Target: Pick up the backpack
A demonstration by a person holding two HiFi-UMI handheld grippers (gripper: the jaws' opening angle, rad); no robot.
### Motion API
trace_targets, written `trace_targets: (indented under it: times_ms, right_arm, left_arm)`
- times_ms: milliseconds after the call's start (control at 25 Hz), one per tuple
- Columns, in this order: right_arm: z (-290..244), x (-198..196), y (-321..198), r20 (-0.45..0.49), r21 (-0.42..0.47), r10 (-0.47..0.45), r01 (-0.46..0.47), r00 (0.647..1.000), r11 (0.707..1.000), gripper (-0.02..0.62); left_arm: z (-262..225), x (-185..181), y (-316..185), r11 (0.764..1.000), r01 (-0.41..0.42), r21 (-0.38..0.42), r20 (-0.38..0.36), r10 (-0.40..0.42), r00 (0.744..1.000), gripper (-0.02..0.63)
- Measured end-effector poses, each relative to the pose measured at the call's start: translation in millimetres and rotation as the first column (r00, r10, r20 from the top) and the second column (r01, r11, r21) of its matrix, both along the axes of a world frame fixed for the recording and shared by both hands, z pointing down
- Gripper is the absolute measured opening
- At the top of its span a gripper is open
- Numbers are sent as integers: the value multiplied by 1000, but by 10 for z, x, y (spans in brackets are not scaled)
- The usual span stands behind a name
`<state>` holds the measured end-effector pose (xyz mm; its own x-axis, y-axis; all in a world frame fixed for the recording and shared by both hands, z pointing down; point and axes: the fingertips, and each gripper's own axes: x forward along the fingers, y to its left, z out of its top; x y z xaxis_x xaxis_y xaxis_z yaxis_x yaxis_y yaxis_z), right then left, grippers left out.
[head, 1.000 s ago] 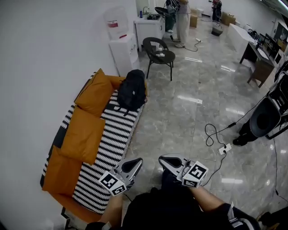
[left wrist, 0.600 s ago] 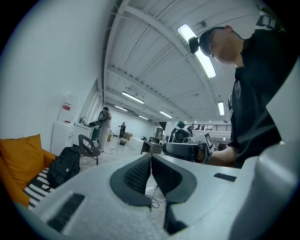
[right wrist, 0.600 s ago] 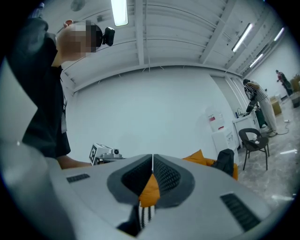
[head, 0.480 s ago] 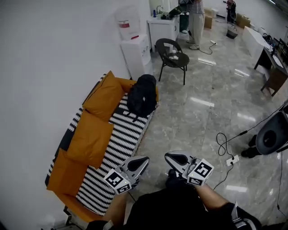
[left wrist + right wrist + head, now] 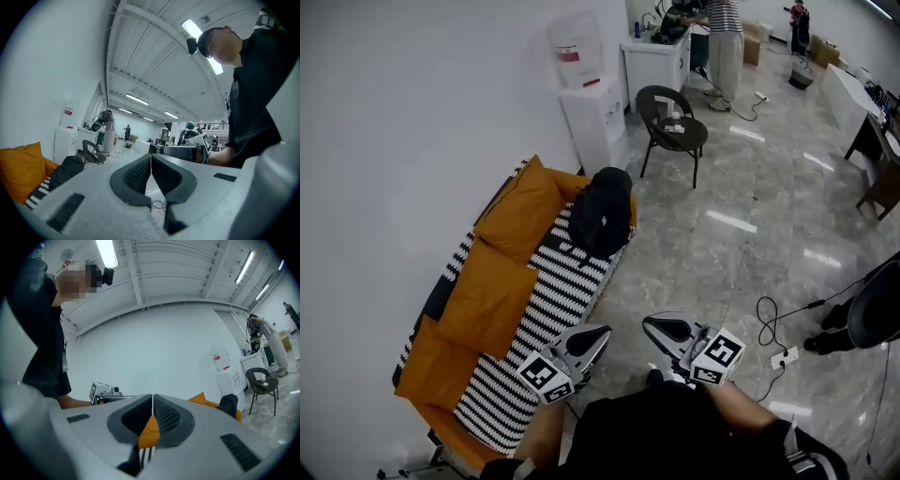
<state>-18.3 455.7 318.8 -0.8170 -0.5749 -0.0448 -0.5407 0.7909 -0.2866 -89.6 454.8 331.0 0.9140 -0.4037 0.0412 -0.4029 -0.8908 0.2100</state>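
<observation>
The black backpack [image 5: 602, 214] sits up on the far end of the sofa [image 5: 534, 309], on its black-and-white striped seat, and leans on the orange arm there. Big orange cushions [image 5: 492, 272] lie along the back of the sofa. Both tongs are by the near end of the sofa, over the grey floor [image 5: 694, 244] just off its front edge, far from the backpack. The left gripper [image 5: 586, 342] has its jaws pressed together with nothing in them. The right gripper [image 5: 664, 330] is closed tight too and holds nothing. The long striped seat and the shiny floor lie between them and the backpack. Past the far end of the sofa stand a white water machine [image 5: 592, 112] and a black chair [image 5: 673, 127]. A black cable [image 5: 766, 319] curls on the floor, well away from the sofa's front.
</observation>
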Motion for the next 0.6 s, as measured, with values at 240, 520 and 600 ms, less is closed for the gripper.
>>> trace_targets:
  times_ms: [240,520,600]
  right_arm:
    - [49,175,-361,0,4,-39,39,999,999,29]
    - [136,174,-660,18,-16,-82,82,996,996,29]
    - [186,146,-752,14,-27,-93,93,996,995,29]
  left_arm:
    - [-1,180,-347,999,37,4,-13,-37,999,25]
    - [106,168,-590,996,90,-20,-10,-91,996,25]
    - [152,148,-686,994,101,-30,-10,-101,995,25]
